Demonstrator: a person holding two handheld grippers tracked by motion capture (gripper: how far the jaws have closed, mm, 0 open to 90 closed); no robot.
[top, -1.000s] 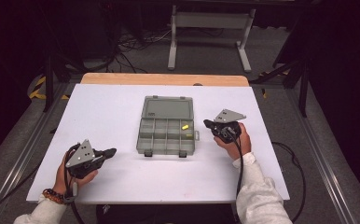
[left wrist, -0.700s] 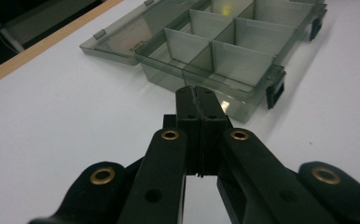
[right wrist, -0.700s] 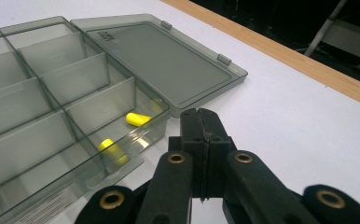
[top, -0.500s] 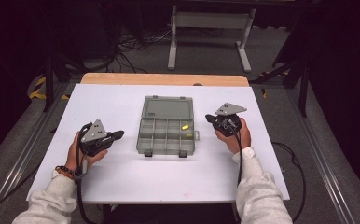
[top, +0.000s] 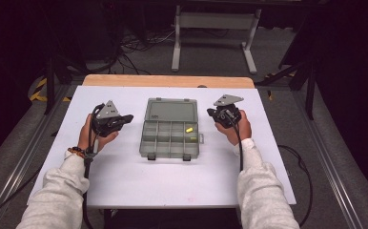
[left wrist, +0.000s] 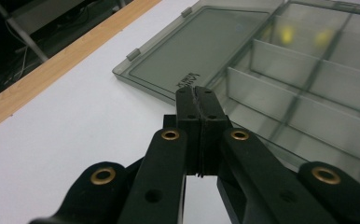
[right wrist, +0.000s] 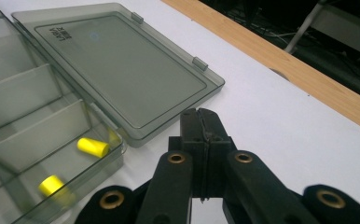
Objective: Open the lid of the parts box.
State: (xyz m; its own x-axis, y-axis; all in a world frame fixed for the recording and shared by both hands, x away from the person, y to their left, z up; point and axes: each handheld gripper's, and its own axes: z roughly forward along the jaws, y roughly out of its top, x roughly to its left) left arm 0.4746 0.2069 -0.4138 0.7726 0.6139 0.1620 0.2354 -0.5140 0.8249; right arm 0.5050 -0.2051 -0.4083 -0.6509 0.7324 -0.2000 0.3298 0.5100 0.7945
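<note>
The compartment box (top: 170, 135) lies open at table (top: 125, 181) centre (lid folded back toward 12 o'clock). The left gripper (top: 126, 118) sits at its 9 o'clock, the right gripper (top: 212, 113) at 3 o'clock; both are clenched on nothing.

Organizer box (top: 170, 129) glossy smoky clear plastic; table (top: 125, 176) matt white, wood edge.

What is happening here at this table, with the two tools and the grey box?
A person holds a two-jaw gripper in each hand, one on either side of an open compartment box on the white table. The left gripper and the right gripper both have their jaws shut with nothing between them. The box's lid lies flat open, and two small yellow pieces sit in compartments near the right gripper. Neither gripper touches the box.
</note>
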